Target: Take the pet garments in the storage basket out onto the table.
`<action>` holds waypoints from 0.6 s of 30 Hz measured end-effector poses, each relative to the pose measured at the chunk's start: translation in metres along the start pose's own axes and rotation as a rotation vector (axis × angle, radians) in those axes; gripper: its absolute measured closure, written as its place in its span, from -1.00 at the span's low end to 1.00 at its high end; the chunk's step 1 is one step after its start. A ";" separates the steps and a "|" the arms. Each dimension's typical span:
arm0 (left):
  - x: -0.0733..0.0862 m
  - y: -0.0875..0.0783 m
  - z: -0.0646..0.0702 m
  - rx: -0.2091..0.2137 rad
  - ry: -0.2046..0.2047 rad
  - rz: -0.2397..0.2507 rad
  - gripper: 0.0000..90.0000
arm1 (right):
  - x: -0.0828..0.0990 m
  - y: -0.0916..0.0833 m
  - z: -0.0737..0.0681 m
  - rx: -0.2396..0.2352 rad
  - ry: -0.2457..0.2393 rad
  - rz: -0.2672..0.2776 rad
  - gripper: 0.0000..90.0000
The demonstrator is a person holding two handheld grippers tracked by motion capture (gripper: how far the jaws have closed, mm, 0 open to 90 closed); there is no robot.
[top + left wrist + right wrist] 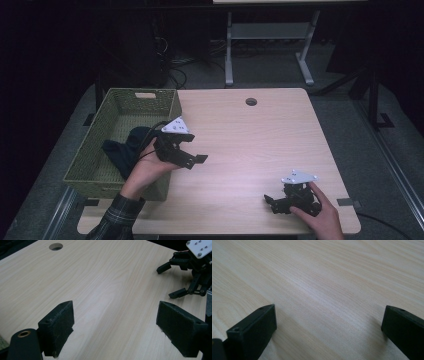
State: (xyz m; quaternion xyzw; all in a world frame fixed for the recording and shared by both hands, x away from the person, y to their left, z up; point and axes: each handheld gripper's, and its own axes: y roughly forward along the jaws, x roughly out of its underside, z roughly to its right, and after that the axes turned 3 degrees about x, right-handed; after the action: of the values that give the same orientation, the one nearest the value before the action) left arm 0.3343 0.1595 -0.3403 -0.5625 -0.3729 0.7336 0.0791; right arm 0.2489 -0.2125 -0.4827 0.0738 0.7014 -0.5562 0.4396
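A person's two hands work handheld two-jaw grippers over a pale, wood-grain rectangular table (250, 145), seen from the high view. The left gripper (192, 159), black with a grey three-cornered plate on top, is held above the table's 9 o'clock edge, just beside the right wall of an olive-green woven rectangular basket (95, 150). Its jaws are spread wide and grip nothing; in the left gripper view (115, 327) they stand well apart with bare tabletop between them.

The dark, crumpled cloth garment (122, 150) lies inside the basket, in its near-right part, at about 9 o'clock from the left gripper and just behind the left hand (150, 167); whether hand and cloth touch cannot be told. A plaid sleeve (117, 220) covers the left forearm at the frame's 7 o'clock corner.

The right gripper (272, 202), of the same make, sits low at the table's 5 o'clock corner, held in the right hand (322, 217), jaws pointing toward 9 o'clock. Its jaws are likewise parted and empty; the right gripper view (327, 330) shows wood grain alone between them. The two grippers are well apart.

A small round cable hole (251, 101) pierces the table near its 12 o'clock edge. The grey metal legs of another desk (229, 50) stand on the dark floor beyond.
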 end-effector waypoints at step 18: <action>0.010 -0.028 -0.018 -0.048 -0.040 0.011 -0.68 | 0.000 0.000 0.000 -0.001 -0.001 0.001 -1.00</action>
State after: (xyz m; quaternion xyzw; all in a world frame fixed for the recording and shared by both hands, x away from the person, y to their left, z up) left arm 0.3379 0.1926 -0.3319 -0.5516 -0.3890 0.7359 0.0539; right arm 0.2490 -0.2125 -0.4828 0.0737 0.7013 -0.5558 0.4403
